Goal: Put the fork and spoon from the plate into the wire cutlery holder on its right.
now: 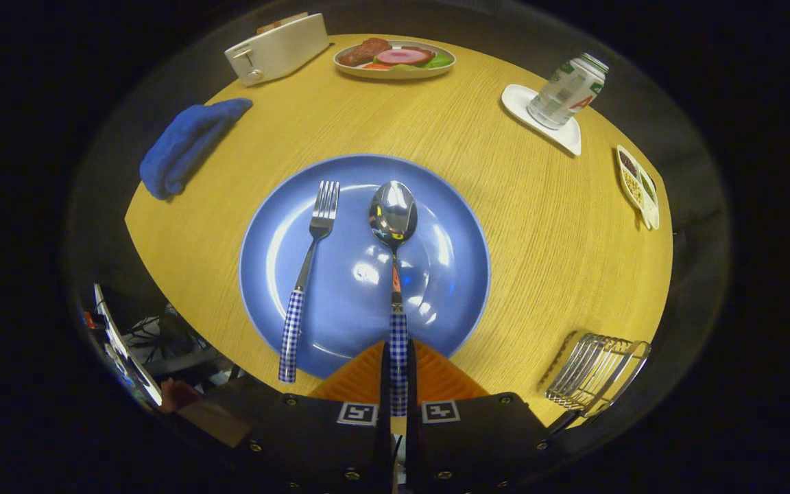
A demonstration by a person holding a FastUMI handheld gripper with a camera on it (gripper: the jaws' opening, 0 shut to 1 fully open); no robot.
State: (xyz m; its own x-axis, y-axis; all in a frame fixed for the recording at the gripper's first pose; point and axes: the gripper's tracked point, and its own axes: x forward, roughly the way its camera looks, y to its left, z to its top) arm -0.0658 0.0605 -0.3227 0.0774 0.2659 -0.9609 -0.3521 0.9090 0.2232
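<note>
A round blue plate (450,274) lies on the wooden table just ahead of my fingers. A fork (306,274) with a blue-checked handle rests on the plate's left half, its handle end overhanging the near rim. A spoon (393,226) with a matching checked handle lies along the plate's middle, bowl pointing away from me. My gripper (398,370) is shut on the spoon's handle, both fingers pressed against its sides. The wire cutlery holder (597,370) stands to the right of the plate, near the table's front edge.
A folded blue cloth (186,144) lies beyond the plate to the left. Farther back are a white toaster (275,48) and a dish of food (395,58). A can (566,92) on a white coaster and a small snack dish (637,185) sit at the far right.
</note>
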